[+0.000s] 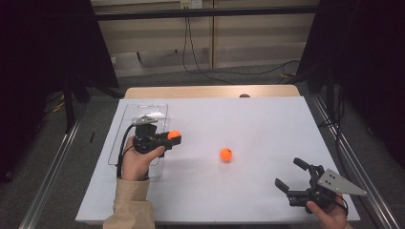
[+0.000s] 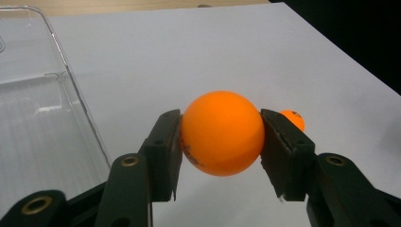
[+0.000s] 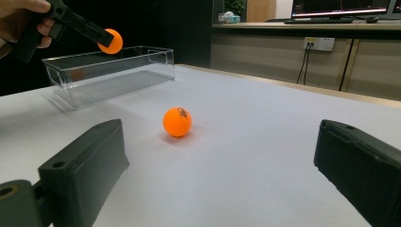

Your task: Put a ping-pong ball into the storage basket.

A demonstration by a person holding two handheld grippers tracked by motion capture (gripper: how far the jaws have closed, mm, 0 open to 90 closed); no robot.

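left gripper point(image 1: 177, 139) clamped on an orange ball point(image 1: 174, 134), one pad pressed to each side of it, seen plainly in the left gripper view as two black pads point(image 2: 163, 153) squeezing the ball point(image 2: 222, 133) at its middle. held in the air just beside the clear plastic box point(image 1: 125, 125), at the box's right long wall and a little above its rim. from the right gripper view, same ball point(image 3: 110, 40) raised over the near edge of the box point(image 3: 118, 75), gripper point(image 3: 101, 38) slanting down toward it from a hand point(image 3: 21, 21) at the upper left. box itself lying on the white table point(image 1: 267, 124), near its left edge, with nothing visible inside. beige sleeve point(image 1: 131, 202) coming up toward the box from the bottom edge of the high view.

second orange ball point(image 1: 226, 154) resting on the table, well apart from the box to its right and somewhat nearer the person, dark print on its top. also visible in the left gripper view as a small orange shape point(image 2: 293, 119) behind the right pad, and in the right gripper view point(image 3: 177, 122) out ahead between the two jaws, clear of both.

right gripper point(image 1: 289, 174) far from the box, at the table's near right corner, jaws spread wide with nothing between them, grey three-cornered plate point(image 1: 340, 183) on top. aimed roughly toward the loose ball and the box beyond it.
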